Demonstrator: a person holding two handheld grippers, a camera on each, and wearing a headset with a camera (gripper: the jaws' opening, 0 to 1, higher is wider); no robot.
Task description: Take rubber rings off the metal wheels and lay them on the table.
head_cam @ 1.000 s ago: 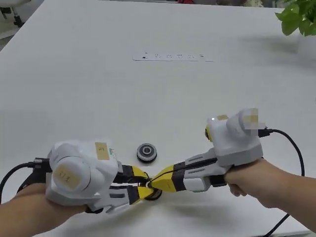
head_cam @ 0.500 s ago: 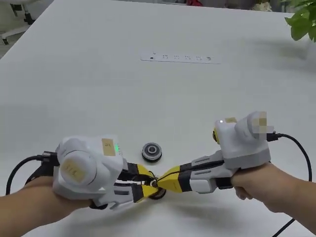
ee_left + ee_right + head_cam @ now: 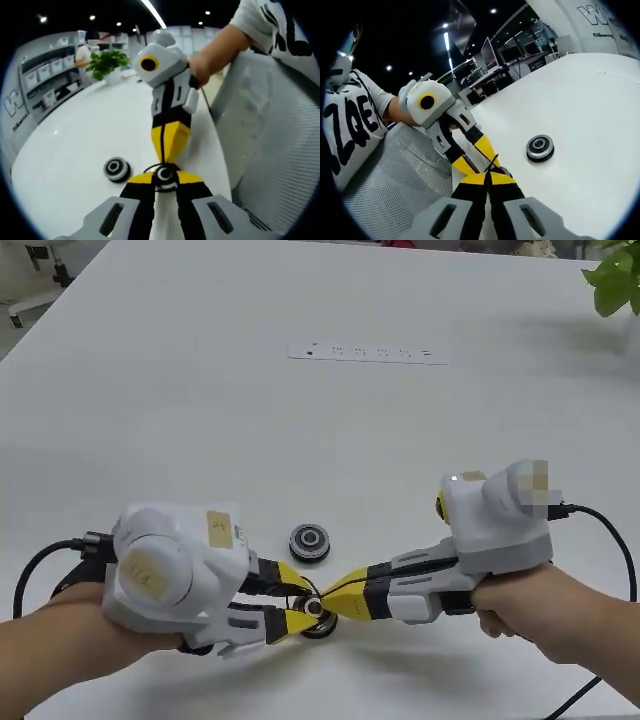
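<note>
Left tongs [image 3: 164, 178] clamped on metal wheel [image 3: 317, 609], near edge of desk [image 3: 200, 390] | right tongs [image 3: 489, 176] pinched narrow on its rubber ring [image 3: 493, 161] | we judge ring thin, stretchy, slippery: grip its outer edge | second wheel [image 3: 310, 541] lies just beside

The wide flat table [image 3: 200, 420] is plain white. The small round metal wheel [image 3: 310, 542] lying on it is black outside, silver inside. Near that wheel, the left gripper [image 3: 304, 609] and right gripper [image 3: 335, 601] are white with black and yellow jaws. Between them, a second metal wheel [image 3: 165, 176] is silver with a thin black rubber ring [image 3: 493, 161].
</note>
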